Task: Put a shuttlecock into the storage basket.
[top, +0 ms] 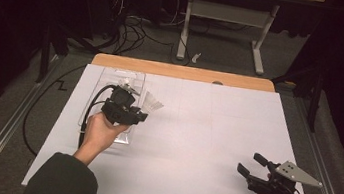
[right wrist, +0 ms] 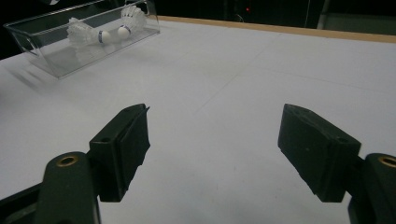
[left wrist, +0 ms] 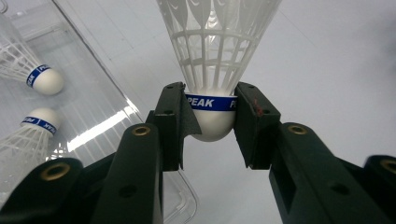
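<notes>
Step in hand, as I read it: taking shuttlecocks out of the clear tray one at a time. Left gripper [left wrist: 210, 128] pinches a shuttlecock [left wrist: 212, 60] by its cork, jaws clamped on either side at the blue band, rounded tip poking out below the pads.

Location: high view puts the left gripper [top: 130, 111] at the tray's [top: 112, 76] right rim, near the table's [top: 214, 143] far-left corner. The shuttle's skirt [top: 151, 105] hangs out past the rim over bare table; whether it touches the surface I can't tell.

Orientation: long axis runs in line with the jaws, cork toward the hand, skirt flaring away, toward the table's right edge and slightly far. Roughly level, not upright.

Two more shuttlecocks [left wrist: 32, 100] lie in the tray, corks close together.

Right gripper [right wrist: 212, 149] is spread wide, nothing between the jaws, parked near the near-right corner [top: 254, 168].

Next move, my guess: carry it clear of the rim and lay it down on open table. Grip is on the cork alone, so keep the skirt off the tray wall, then release.
</notes>
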